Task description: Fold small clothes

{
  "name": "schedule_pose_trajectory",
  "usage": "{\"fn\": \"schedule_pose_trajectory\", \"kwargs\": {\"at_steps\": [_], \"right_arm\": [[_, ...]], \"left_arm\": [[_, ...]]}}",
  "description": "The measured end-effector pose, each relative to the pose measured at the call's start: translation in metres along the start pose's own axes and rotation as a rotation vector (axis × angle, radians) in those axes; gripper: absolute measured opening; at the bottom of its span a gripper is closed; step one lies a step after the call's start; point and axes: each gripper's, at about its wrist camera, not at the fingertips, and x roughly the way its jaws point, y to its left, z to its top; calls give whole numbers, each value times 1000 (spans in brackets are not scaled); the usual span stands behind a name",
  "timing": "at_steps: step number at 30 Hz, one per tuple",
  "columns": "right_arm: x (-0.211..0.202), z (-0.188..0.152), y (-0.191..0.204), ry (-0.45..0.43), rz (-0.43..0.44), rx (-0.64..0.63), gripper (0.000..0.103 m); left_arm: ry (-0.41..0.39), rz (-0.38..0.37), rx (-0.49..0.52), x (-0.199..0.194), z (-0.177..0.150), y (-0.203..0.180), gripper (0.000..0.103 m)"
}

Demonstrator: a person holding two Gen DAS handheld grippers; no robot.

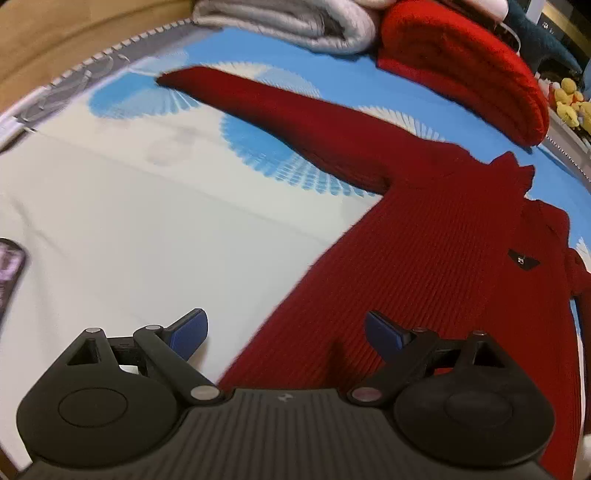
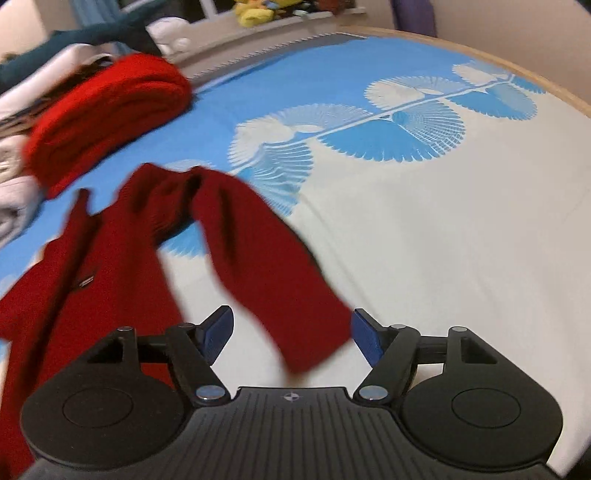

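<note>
Both grippers (L point(image 1: 286, 332), R point(image 2: 291, 332)) wide apart over red sweater point(image 1: 424, 251).

place: home, bedroom most likely
surface: bed point(image 2: 424, 229) with a white and blue sheet, fan/leaf print, faint creases
edge: wooden frame point(image 2: 517, 62) curves round the far side of the bed
laundry: dark red knit sweater point(image 1: 424, 258) spread flat on the sheet; folded bright red knit point(image 1: 461, 74) and folded grey garment point(image 1: 295, 26) stacked at the far edge
more clothes: white and teal pieces point(image 2: 48, 48) piled beside the red fold
clutter: yellow plush toys point(image 2: 255, 13) on a ledge behind the bed, also in left wrist view point(image 1: 570, 101)
light: indoor, warm, walls beige
</note>
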Motion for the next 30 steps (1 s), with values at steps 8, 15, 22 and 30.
{"fn": "schedule_pose_trajectory", "kwargs": {"at_steps": [8, 15, 22, 30], "right_arm": [[105, -3, 92, 27, -140, -484, 11], [98, 84, 34, -176, -462, -500, 11], [83, 113, -39, -163, -594, -231, 89], [-2, 26, 7, -91, -48, 11, 91]], "left_arm": [[29, -24, -41, 23, 14, -11, 95], [25, 21, -36, 21, 12, 1, 95], [52, -6, -113, 20, 14, 11, 95], [-27, -71, -193, 9, 35, 15, 95]]}}
